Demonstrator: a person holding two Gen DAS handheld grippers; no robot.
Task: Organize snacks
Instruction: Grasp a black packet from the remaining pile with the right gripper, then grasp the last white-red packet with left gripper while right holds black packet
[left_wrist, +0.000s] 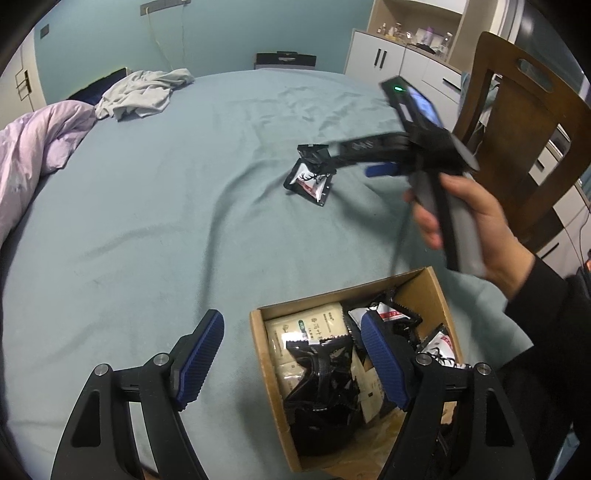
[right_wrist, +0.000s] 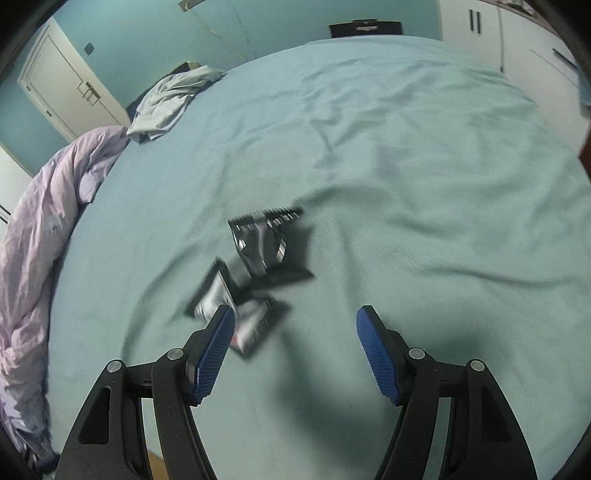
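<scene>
A cardboard box (left_wrist: 432, 291) sits on the bed near the front edge, holding beige packs (left_wrist: 306, 325) and black snack packets (left_wrist: 325, 384). My left gripper (left_wrist: 291, 350) hovers open over the box's left wall, nothing between its fingers. Two black snack packets (left_wrist: 310, 177) lie loose on the blue-green bedspread farther out. A hand (left_wrist: 476, 229) carries my right gripper (left_wrist: 343, 158) just above them. In the right wrist view that gripper (right_wrist: 295, 332) is open and empty, with the blurred packets (right_wrist: 258, 247) ahead and to its left, one beside its left finger (right_wrist: 214, 347).
A lilac duvet (left_wrist: 33, 147) bunches along the bed's left side, and grey clothing (left_wrist: 144, 92) lies at the far corner. A wooden chair (left_wrist: 528, 122) and white cabinets (left_wrist: 391, 59) stand to the right. A black sleeve (left_wrist: 554, 332) reaches over the box's right.
</scene>
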